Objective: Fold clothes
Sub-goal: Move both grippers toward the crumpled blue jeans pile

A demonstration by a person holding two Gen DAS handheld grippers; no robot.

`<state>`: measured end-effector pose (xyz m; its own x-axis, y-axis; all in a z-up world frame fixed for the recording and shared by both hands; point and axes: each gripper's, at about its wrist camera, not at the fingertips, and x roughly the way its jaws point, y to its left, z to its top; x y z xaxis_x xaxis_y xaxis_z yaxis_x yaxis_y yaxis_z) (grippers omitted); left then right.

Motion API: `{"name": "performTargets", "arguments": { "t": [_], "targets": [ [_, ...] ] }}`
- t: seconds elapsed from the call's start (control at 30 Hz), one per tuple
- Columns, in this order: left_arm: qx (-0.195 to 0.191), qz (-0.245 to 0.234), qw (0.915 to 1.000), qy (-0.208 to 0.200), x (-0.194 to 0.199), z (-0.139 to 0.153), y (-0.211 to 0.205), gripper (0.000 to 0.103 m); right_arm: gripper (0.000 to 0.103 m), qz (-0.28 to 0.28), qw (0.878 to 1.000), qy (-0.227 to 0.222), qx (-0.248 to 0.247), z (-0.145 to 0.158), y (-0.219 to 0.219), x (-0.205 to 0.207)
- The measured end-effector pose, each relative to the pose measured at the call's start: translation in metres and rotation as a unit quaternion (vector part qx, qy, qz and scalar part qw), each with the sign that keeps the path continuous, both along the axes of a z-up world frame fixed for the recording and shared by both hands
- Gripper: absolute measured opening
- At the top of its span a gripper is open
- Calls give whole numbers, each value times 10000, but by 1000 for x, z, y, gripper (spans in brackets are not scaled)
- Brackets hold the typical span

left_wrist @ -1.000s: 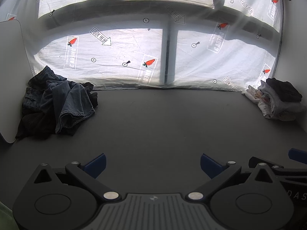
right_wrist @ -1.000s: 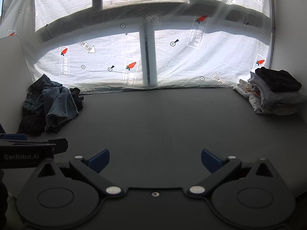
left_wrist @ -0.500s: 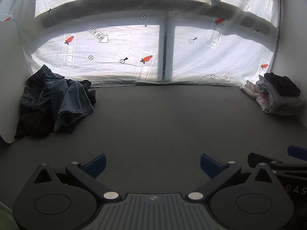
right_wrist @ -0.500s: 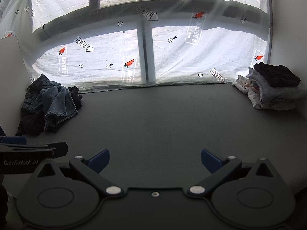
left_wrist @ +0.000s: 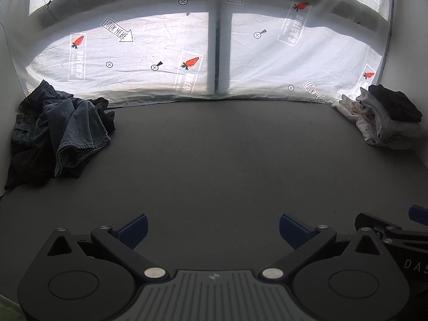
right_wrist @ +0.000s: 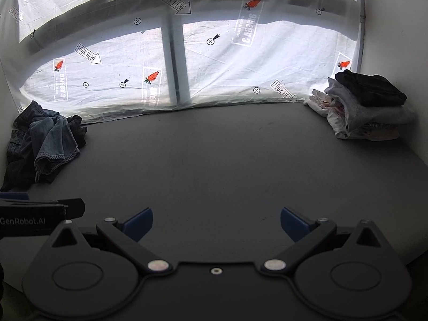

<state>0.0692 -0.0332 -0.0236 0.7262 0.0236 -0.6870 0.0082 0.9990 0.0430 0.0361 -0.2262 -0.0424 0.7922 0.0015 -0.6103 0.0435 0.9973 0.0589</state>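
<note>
Folded stack (right_wrist: 369, 107) sits at two o'clock; crumpled denim heap (left_wrist: 61, 131) at ten o'clock remains unfolded. Left gripper (left_wrist: 212, 230) and right gripper (right_wrist: 216, 224) gape empty.

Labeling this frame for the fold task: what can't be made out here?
- Crumpled pile, both views: how many garments; the denim on top hides the dark ones beneath.
- Folded stack, both views: lower layers' type, covered by the black piece.
- Right gripper, left wrist view: cut off by the frame edge.
</note>
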Motion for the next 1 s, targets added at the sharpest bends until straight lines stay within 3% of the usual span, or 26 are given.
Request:
{"name": "performTargets", "arguments": {
  "t": [0.13,0.3,0.63,0.93,1.0],
  "targets": [
    [75,68,9998,170,22,-5,-12,103,103,33,10000,80,-18,-4,-10,44],
    [-1,713,9967,391,53,-3,5,103,103,326,9993,163,6,-10,-5,94],
    [-796,2155,9706,721,89,-12,98,103,97,1043,9937,414,31,-23,47,162],
    [-1377,2984,9426,588,148,-34,228,103,70,1402,9880,576,301,-32,139,244],
    [-1359,3139,9378,589,162,-41,258,103,56,1513,9860,631,300,-35,165,267]
  ]
}}
